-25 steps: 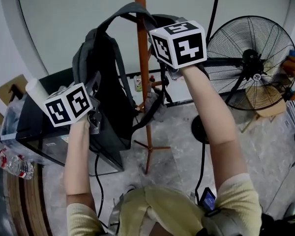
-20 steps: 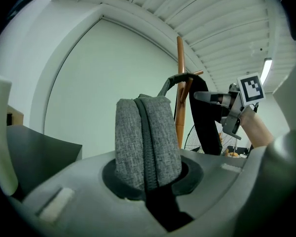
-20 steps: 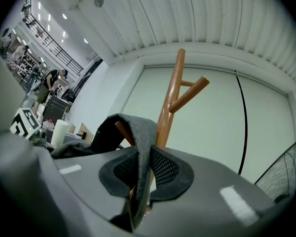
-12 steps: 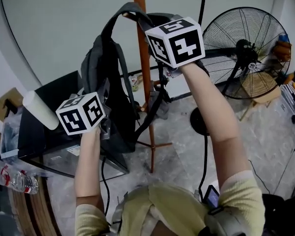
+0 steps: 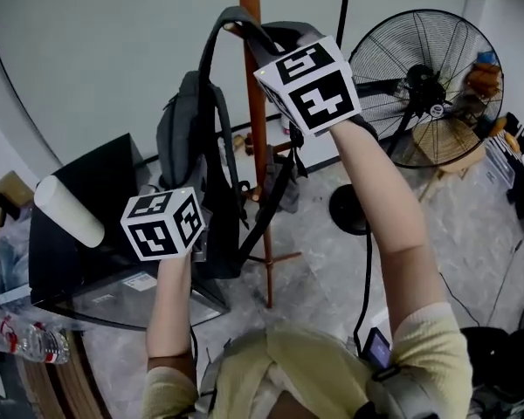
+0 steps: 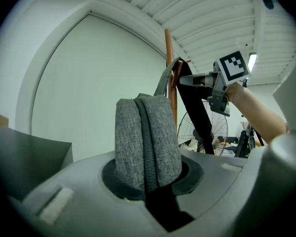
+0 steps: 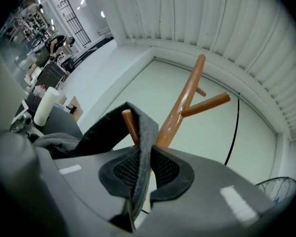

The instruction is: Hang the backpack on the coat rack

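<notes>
The left gripper (image 6: 148, 181), pinching the backpack (image 5: 196, 147) just ahead but now loosening a little, has sunk, while the right gripper (image 7: 140, 174) stays clamped on the strap (image 7: 144, 127) draped over the peg (image 7: 129, 125) just beyond it, so the coat rack (image 5: 256, 103) probably takes the weight.

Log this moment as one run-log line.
task: hang backpack | left gripper: shut on backpack | right gripper: shut on strap | strap: draped over rack peg | release: not yet

Backpack (image 6: 148, 137) grey woven cloth, matt; coat rack (image 7: 179, 108) glossy wood.
</notes>
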The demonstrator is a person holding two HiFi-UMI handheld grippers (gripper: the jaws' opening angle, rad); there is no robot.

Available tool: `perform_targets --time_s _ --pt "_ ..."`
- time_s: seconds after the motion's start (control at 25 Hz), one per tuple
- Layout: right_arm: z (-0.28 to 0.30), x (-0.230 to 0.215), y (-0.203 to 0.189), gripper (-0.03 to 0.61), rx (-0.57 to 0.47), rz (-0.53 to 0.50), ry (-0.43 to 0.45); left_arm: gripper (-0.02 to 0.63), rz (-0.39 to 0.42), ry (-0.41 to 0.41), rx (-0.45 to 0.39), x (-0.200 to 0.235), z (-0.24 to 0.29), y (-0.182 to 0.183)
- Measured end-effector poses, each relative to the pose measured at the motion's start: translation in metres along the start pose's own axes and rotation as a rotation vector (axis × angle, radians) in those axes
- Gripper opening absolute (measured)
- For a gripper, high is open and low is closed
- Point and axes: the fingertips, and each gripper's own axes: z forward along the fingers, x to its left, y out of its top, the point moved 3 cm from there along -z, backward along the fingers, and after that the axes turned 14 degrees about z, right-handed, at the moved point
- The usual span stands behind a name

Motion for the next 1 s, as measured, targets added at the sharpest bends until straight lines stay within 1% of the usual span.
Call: perform_targets --time_s 0.16,0.32,0.6,1.0 --pt "0.000 0.007 0.002 0.035 -0.002 -0.041 -0.006 0.086 0.022 -0.024 -0.005 -0.002 0.002 -0.006" --pt "-0.005 0.013 0.004 0.034 -0.018 -0.077 -0.032 0.087 0.044 -0.041 -0.013 -0.004 0.000 -0.009" --pt "-0.014 0.019 -0.001 0.044 -0.062 -0.081 -0.073 0.089 0.057 -0.060 -0.021 -0.007 -0.004 -0.018" --pt "-0.026 0.023 0.008 0.061 -0.143 -0.102 -0.102 0.089 0.053 -0.071 -0.008 -0.012 -0.003 -0.021"
